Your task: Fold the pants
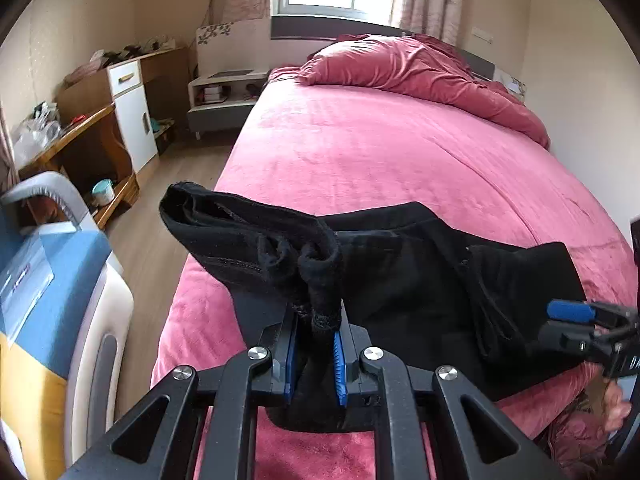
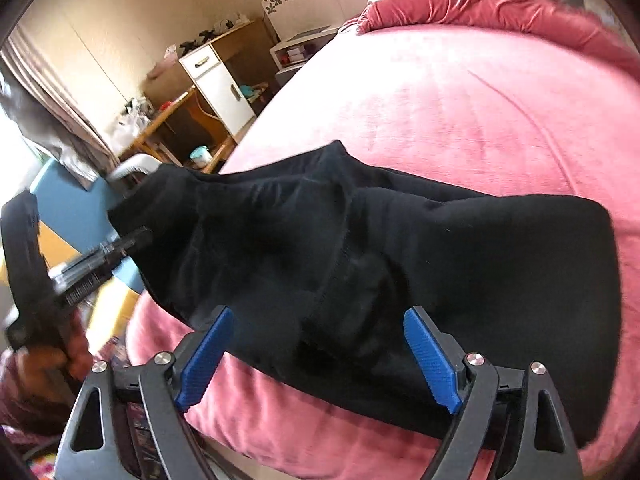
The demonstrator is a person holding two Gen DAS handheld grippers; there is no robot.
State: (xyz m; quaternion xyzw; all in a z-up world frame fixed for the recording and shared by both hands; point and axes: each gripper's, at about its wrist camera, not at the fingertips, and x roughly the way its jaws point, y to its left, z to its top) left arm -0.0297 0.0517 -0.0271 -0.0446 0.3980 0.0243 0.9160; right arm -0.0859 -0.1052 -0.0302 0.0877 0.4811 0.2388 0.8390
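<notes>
Black pants (image 1: 400,276) lie folded in a bundle near the foot of a bed with a pink cover (image 1: 360,148). My left gripper (image 1: 316,336) is shut on a bunched edge of the pants and lifts it a little off the cover. In the right wrist view the pants (image 2: 400,248) spread across the cover (image 2: 460,112). My right gripper (image 2: 316,356) is open, its blue pads either side of the near edge of the pants, not closed on it. The right gripper also shows at the right edge of the left wrist view (image 1: 576,316). The left gripper shows blurred at the left of the right wrist view (image 2: 120,248).
A crumpled pink duvet (image 1: 420,68) lies at the head of the bed. Left of the bed is wooden floor (image 1: 160,208), a wooden desk (image 1: 80,140), a white cabinet (image 1: 134,112) and a bedside table (image 1: 224,96). A blue and white appliance (image 1: 48,300) stands close on the left.
</notes>
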